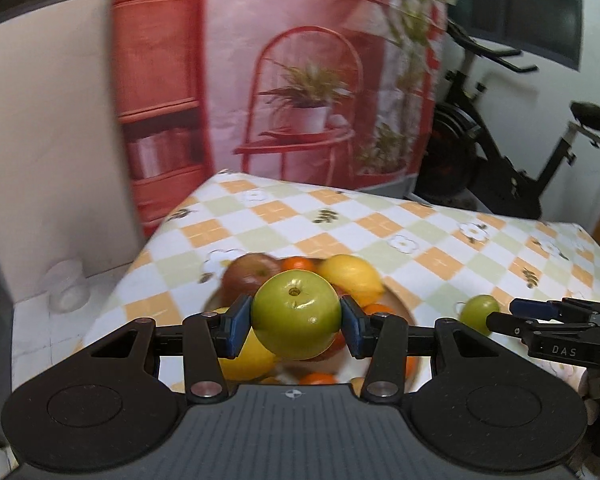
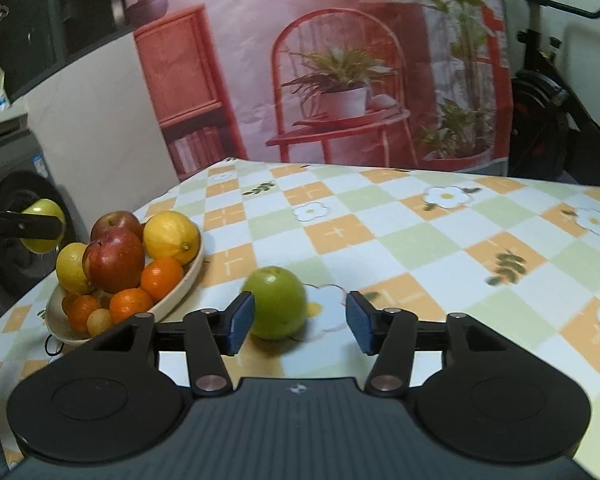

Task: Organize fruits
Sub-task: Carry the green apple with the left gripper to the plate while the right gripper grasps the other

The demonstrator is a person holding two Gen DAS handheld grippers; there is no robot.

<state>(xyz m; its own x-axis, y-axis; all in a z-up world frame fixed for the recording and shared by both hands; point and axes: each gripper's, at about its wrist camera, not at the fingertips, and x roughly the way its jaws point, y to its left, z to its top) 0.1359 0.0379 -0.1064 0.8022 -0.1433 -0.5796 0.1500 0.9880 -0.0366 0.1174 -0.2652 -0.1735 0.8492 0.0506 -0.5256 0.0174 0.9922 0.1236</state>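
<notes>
clamping a green apple (image 1: 296,314) between both blue pads (image 1: 236,326), the left gripper (image 1: 296,326) holds the fruit raised above the bowl (image 1: 398,300), with the stem cavity of the apple facing the camera. in the right wrist view the same held apple (image 2: 40,226) appears at the far left edge, above and to the left of the bowl (image 2: 180,286), partly covered by a black finger of the left gripper.

bowl contents, left to right in the right wrist view: a lemon (image 2: 72,268) on the left side, two red apples (image 2: 114,262) stacked at the middle, a second lemon (image 2: 172,238) on the right side, and several oranges (image 2: 162,278) along the near rim. a small yellow fruit (image 2: 99,322) lies at the near edge; its kind cannot be determined. the bowl stands on the checked tablecloth (image 2: 420,248) near the left corner of the table.

a second green apple (image 2: 278,304) rests on the tablecloth to the right of the bowl, apart from it. the right gripper (image 2: 300,322) is spread wide around this apple: the left pad (image 2: 242,322) sits just beside or touching the fruit, which of the two cannot be told, and the right pad stands clear of it. in the left wrist view this apple (image 1: 478,312) shows at the right, just beside the tip of the right gripper (image 1: 512,316).
</notes>
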